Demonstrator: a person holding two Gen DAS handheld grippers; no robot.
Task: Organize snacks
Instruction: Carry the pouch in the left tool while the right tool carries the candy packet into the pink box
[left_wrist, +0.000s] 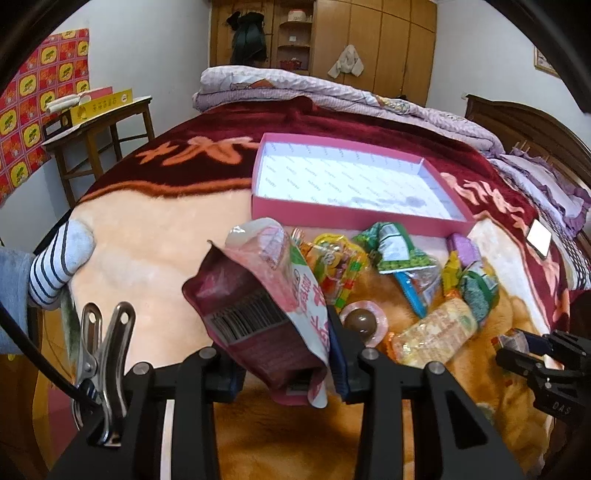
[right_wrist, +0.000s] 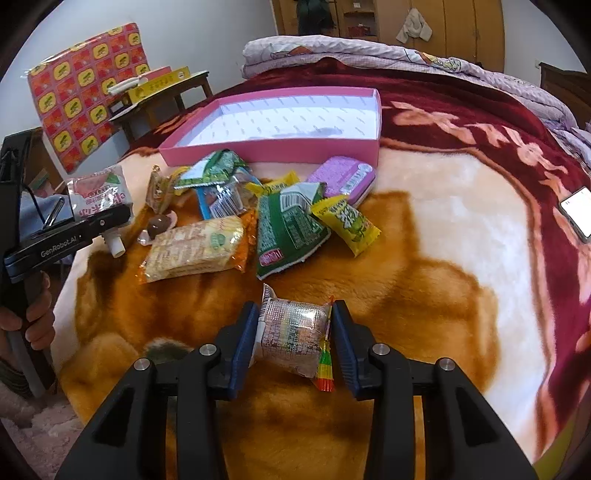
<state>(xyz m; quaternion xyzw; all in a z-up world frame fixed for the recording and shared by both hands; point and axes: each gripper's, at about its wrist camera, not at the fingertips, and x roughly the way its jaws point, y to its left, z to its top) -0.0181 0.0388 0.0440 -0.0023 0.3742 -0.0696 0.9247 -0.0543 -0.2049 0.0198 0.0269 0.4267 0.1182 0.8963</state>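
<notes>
My left gripper (left_wrist: 284, 354) is shut on a pink and maroon spouted pouch (left_wrist: 266, 302), held above the blanket; it also shows in the right wrist view, where the left gripper (right_wrist: 110, 218) carries the pouch (right_wrist: 99, 192). My right gripper (right_wrist: 295, 314) is shut on a small silvery foil snack packet (right_wrist: 291, 332), low over the orange blanket. Ahead lies a pile of snacks: a cracker pack (right_wrist: 195, 247), a green bag (right_wrist: 288, 225), a yellow packet (right_wrist: 347, 221), a purple tin (right_wrist: 343, 177) and a chocolate ball (right_wrist: 159, 223). Behind them sits a shallow pink box (right_wrist: 273, 151), nothing in it.
A phone (right_wrist: 578, 212) lies on the blanket at the right. A folded quilt (left_wrist: 332, 92) lies at the bed's far end. A wooden table (left_wrist: 96, 125) with a yellow carton stands left of the bed. A striped sock (left_wrist: 62, 258) rests at the left edge.
</notes>
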